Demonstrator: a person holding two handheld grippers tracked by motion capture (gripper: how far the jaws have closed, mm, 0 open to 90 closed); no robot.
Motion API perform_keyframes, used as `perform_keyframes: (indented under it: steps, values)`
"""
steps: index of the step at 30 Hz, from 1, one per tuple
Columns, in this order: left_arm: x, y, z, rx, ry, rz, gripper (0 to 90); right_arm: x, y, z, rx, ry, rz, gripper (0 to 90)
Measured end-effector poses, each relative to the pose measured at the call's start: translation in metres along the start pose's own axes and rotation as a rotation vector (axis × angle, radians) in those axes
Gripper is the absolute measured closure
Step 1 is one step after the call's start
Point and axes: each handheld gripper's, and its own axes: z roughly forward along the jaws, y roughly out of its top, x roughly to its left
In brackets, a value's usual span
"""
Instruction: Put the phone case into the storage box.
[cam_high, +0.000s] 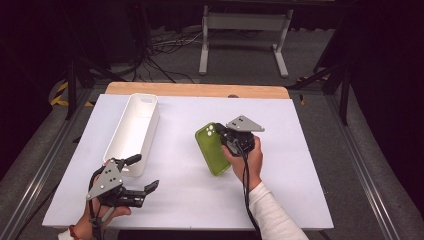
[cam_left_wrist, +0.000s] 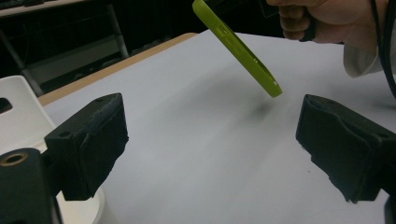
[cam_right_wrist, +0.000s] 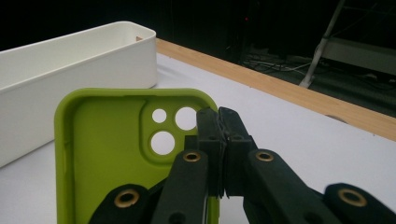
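Item: green phone case (cam_high: 212, 148), likely light, flexible, slightly grippy; right tongs (cam_right_wrist: 219, 140) are clamping its side rim, holding it above the white surface (cam_high: 190, 195); left tongs (cam_left_wrist: 210, 154) are standing apart, empty.

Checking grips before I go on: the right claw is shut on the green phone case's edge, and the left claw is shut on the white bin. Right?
Not quite. The left claw is open and holds nothing, as the left gripper view shows. The right claw is indeed shut on the green phone case.
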Motion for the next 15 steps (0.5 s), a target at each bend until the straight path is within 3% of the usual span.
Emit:
perform_keyframes:
  steps: [4,9,15]
  values:
    - [-0.001,0.006,0.007,0.003,-0.017,0.002,10.7,0.003,-0.003,-0.004,-0.022,0.012,0.007,89.2]
    - [-0.007,0.015,0.022,-0.009,-0.018,0.015,12.0,0.007,-0.005,-0.010,-0.042,0.016,-0.013,89.2]
    - [-0.011,0.024,0.036,-0.022,-0.038,0.003,12.2,0.014,-0.004,-0.015,-0.057,0.011,-0.039,89.2]
